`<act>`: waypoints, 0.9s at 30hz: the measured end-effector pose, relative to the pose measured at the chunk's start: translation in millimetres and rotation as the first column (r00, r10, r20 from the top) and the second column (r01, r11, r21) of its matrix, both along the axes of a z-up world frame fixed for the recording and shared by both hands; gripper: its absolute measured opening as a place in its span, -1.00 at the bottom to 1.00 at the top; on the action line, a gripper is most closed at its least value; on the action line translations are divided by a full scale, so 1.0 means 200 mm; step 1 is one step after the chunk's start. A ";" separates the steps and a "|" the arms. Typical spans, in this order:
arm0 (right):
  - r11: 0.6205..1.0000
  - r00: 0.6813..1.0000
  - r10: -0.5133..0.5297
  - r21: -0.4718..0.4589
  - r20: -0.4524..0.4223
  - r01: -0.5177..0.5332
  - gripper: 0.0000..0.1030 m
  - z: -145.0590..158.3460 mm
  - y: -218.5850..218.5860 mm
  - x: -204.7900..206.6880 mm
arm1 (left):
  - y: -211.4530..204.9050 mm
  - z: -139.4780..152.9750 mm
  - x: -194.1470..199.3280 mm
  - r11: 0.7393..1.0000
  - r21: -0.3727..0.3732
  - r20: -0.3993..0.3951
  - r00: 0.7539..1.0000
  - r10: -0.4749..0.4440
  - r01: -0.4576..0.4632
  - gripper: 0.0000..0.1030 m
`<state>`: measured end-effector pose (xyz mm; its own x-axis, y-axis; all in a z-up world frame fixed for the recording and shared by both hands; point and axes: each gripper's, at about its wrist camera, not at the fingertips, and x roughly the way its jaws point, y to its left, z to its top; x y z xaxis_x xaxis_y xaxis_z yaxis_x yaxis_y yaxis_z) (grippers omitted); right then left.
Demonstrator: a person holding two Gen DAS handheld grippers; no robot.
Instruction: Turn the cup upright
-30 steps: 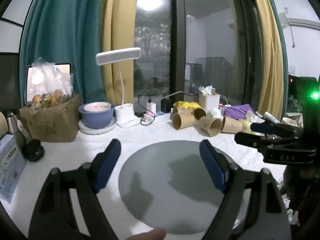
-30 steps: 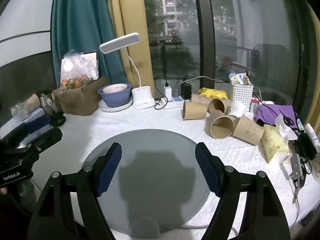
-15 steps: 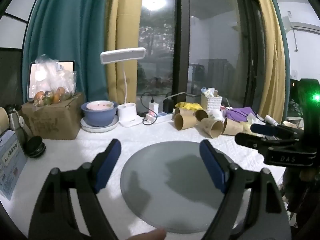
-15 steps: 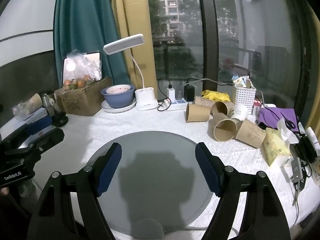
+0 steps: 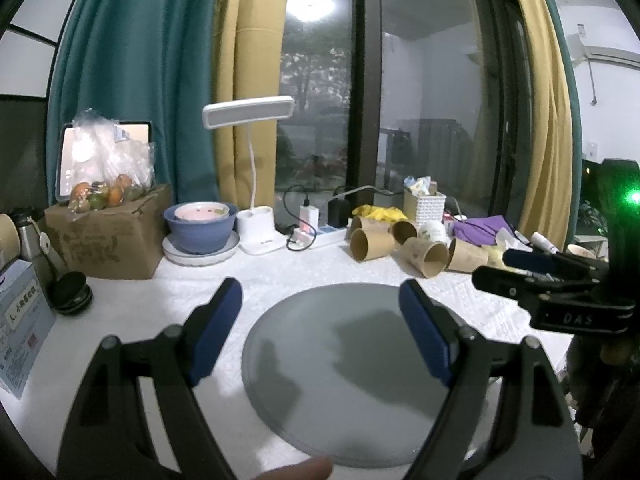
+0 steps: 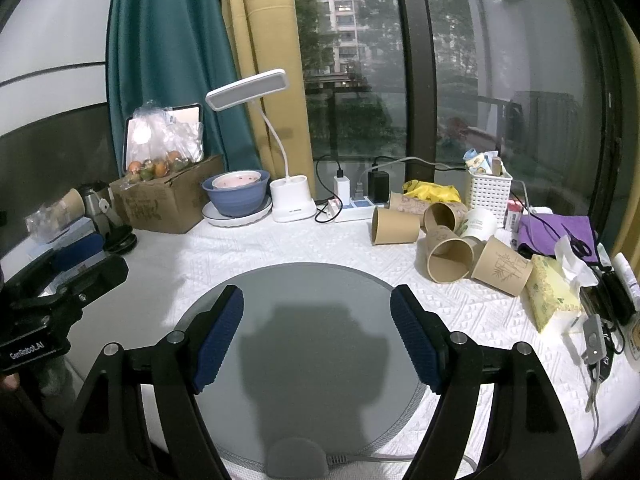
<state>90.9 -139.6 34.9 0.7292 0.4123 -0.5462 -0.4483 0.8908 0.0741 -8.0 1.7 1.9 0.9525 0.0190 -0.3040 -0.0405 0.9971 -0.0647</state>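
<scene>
Several brown paper cups lie on their sides at the back right of the white table: one with its mouth to the left, one with its mouth toward me, one further right. A white cup lies among them. The cups also show in the left wrist view. My right gripper is open and empty above a round grey mat. My left gripper is open and empty over the same mat. Each gripper shows at the other view's edge.
A white desk lamp, a blue bowl on a plate, a cardboard box with fruit and a power strip line the back. A white basket, purple cloth and a yellow tissue pack are at right.
Both grippers have lifted and drawn back slightly, so the table objects sit a little lower in view. Both stay open and empty.
</scene>
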 end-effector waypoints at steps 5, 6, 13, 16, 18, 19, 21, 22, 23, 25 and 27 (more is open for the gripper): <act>1.000 1.000 -0.001 0.000 -0.002 0.001 0.53 0.00 0.00 0.00 | 0.00 0.00 0.00 1.000 0.001 0.000 1.000 -0.001 0.001 0.59; 1.000 1.000 0.000 0.000 -0.002 0.000 0.53 0.00 0.00 0.00 | 0.00 0.00 0.00 1.000 0.001 0.001 1.000 0.000 0.000 0.59; 1.000 1.000 0.000 0.001 -0.002 0.000 0.53 0.00 0.00 0.00 | 0.01 0.01 0.00 1.000 0.000 0.002 1.000 0.000 0.000 0.59; 1.000 1.000 0.000 0.001 -0.002 0.000 0.53 0.00 0.00 0.00 | 0.01 0.01 0.00 1.000 -0.001 0.002 1.000 0.000 0.000 0.59; 1.000 1.000 0.000 0.001 -0.002 0.000 0.53 0.00 0.00 0.00 | 0.01 0.01 0.00 1.000 -0.001 0.003 1.000 0.001 -0.001 0.59; 1.000 1.000 -0.001 0.001 -0.002 0.001 0.53 0.00 0.00 0.00 | 0.01 0.01 0.00 1.000 -0.001 0.003 1.000 0.001 -0.001 0.59; 1.000 1.000 0.000 0.002 -0.001 0.000 0.53 0.00 0.00 0.00 | 0.01 0.01 0.00 1.000 0.000 0.002 1.000 0.002 -0.002 0.59; 1.000 1.000 0.000 0.001 -0.002 0.000 0.53 0.00 0.00 0.00 | 0.01 0.01 0.00 1.000 -0.001 0.002 1.000 0.000 0.000 0.59; 1.000 1.000 0.000 0.001 -0.001 0.000 0.53 0.00 0.00 0.00 | 0.01 0.01 0.00 1.000 -0.001 0.001 1.000 -0.001 0.001 0.59; 1.000 1.000 0.000 0.001 -0.001 0.000 0.53 0.00 0.00 0.00 | 0.01 0.01 0.00 1.000 0.000 0.001 1.000 0.001 -0.001 0.59; 1.000 1.000 0.000 0.001 0.000 0.000 0.53 0.00 0.00 0.00 | 0.01 0.01 0.00 1.000 0.000 0.001 1.000 0.000 0.000 0.59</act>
<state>91.1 -139.2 35.3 0.7290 0.4128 -0.5460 -0.4479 0.8909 0.0755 -7.3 3.7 3.4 0.9528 0.0193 -0.3030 -0.0408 0.9971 -0.0647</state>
